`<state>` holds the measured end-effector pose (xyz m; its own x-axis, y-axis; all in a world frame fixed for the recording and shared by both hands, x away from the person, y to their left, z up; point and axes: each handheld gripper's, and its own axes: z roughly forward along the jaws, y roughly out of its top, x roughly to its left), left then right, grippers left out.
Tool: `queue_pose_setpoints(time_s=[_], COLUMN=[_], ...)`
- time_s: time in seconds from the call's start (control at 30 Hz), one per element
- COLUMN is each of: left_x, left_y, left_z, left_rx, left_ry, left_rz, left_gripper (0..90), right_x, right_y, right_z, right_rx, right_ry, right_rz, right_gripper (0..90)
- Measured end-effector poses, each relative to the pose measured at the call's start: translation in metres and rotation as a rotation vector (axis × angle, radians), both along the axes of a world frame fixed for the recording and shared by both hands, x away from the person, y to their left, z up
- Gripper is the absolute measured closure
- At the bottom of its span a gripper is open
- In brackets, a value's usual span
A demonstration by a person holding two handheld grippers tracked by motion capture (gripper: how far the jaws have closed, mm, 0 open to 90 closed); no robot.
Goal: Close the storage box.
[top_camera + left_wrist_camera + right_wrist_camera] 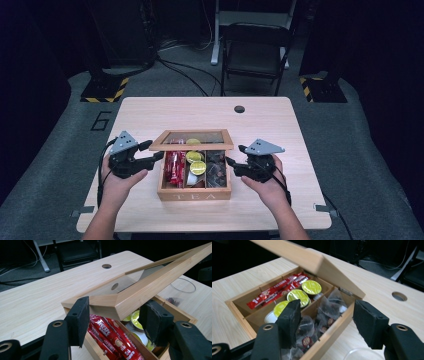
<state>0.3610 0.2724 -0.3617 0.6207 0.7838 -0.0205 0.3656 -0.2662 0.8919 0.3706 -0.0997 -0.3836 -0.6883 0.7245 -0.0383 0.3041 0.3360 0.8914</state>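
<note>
Left gripper (150,156) jaws clamp the raised lid (192,139) of the tea box (194,192); right gripper (231,163), beside the box, jaws open, holding nothing.

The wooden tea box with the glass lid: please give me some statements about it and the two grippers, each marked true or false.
1. The wooden tea box has three compartments. True.
2. The glass lid in its wooden frame lies fully shut. False: it is raised; the left gripper has its jaws on the lid's corner.
3. The red stick packets lie in the box's left compartment. True.
4. The right gripper holds a tea bag. False: its jaws are open with nothing between the pads.
5. The yellow-lidded capsules lie on the table. False: they are in the middle compartment.
</note>
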Motion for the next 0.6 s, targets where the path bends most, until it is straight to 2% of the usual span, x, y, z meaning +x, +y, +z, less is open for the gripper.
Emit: queue_pose_setpoints(time_s=[0.23,0.43,0.6], left_x=[0.000,0.000,0.000], left_y=[0.000,0.000,0.000], left_z=[0.000,0.000,0.000], left_rx=[-0.004,0.000,0.000], left_ry=[0.000,0.002,0.002], left_rz=[0.000,0.001,0.002], left_gripper=[42.1,42.1,42.1], right_x=[-0.001,-0.002,-0.004], right_y=[0.009,0.012,0.011], right_z=[0.006,0.009,0.011], right_rx=[0.007,0.014,0.028], right_ry=[-0.022,-0.047,-0.070], right_rz=[0.036,0.022,0.011], right_gripper=[39.2,38.9,42.2])
